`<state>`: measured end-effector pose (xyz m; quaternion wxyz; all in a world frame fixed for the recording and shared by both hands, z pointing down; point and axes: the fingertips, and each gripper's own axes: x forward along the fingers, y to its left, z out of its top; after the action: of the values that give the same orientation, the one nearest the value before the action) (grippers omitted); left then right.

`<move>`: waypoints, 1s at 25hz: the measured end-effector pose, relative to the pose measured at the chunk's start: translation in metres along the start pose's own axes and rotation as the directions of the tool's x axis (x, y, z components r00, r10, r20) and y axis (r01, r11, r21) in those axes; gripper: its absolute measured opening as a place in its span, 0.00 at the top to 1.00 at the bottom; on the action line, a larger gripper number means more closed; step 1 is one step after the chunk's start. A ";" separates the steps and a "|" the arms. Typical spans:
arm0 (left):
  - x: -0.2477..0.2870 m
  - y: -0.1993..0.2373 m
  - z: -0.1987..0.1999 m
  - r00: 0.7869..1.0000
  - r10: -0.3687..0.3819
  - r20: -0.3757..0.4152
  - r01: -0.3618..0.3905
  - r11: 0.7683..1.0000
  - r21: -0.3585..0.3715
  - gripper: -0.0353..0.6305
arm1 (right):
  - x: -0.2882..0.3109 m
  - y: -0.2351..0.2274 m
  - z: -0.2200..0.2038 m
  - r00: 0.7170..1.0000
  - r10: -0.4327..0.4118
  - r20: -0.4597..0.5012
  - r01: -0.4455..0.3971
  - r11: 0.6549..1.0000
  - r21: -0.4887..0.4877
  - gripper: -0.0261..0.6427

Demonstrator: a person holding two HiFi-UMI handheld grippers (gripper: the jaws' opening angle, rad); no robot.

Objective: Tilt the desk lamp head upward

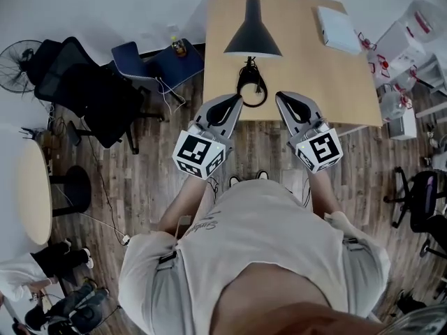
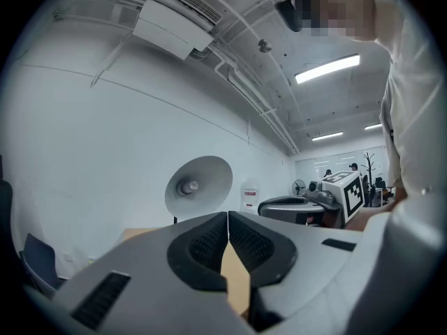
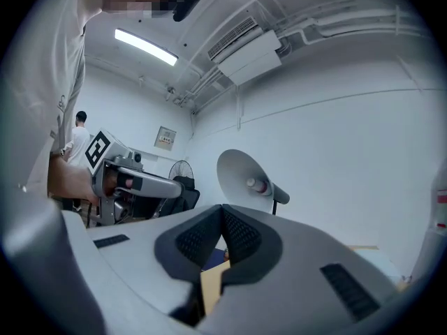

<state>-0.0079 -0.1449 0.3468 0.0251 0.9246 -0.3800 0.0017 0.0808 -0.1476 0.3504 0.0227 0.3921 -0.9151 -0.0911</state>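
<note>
A black desk lamp stands at the middle of the wooden desk [image 1: 349, 82]; its cone head [image 1: 253, 37] opens toward me and its ring base [image 1: 251, 89] sits near the front edge. From the gripper views the head shows as a pale open cone with the bulb inside [image 2: 199, 185] [image 3: 244, 180]. My left gripper [image 1: 236, 100] [image 2: 228, 215] is shut and empty, just left of the base. On the other side of the base, my right gripper [image 1: 282, 98] [image 3: 222, 208] is also shut with nothing in it. Neither touches the lamp.
A white flat box [image 1: 337, 28] lies at the desk's far right. A blue chair [image 1: 157, 65] and a black office chair [image 1: 84, 89] stand left of the desk, with a floor fan [image 1: 15, 61] and a round table [image 1: 33, 190] further left. Shelves with containers [image 1: 405, 54] stand on the right.
</note>
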 end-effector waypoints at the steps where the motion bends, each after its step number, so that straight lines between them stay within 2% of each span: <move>1: 0.001 0.000 0.002 1.000 0.005 0.001 -0.005 1.000 0.002 0.92 | 0.000 0.000 0.002 1.000 0.005 0.003 -0.005 1.000 -0.004 0.97; 13: 0.013 0.005 0.026 0.998 0.063 0.025 -0.064 0.997 0.039 0.92 | -0.003 -0.027 0.030 0.998 0.008 0.060 -0.006 0.999 -0.035 0.97; 19: 0.004 0.020 0.014 0.994 0.106 0.007 -0.106 0.994 -0.017 0.92 | -0.006 -0.029 0.024 0.999 -0.003 0.053 0.004 1.000 -0.017 0.97; 25: 0.005 0.018 0.008 0.994 0.104 -0.022 -0.105 0.994 -0.012 0.92 | -0.011 -0.029 0.022 0.999 -0.011 0.050 0.011 1.000 -0.006 0.97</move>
<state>-0.0174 -0.1617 0.3399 0.0348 0.9032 -0.4276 0.0103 0.1062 -0.1558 0.3239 0.0003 0.3946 -0.9130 -0.1039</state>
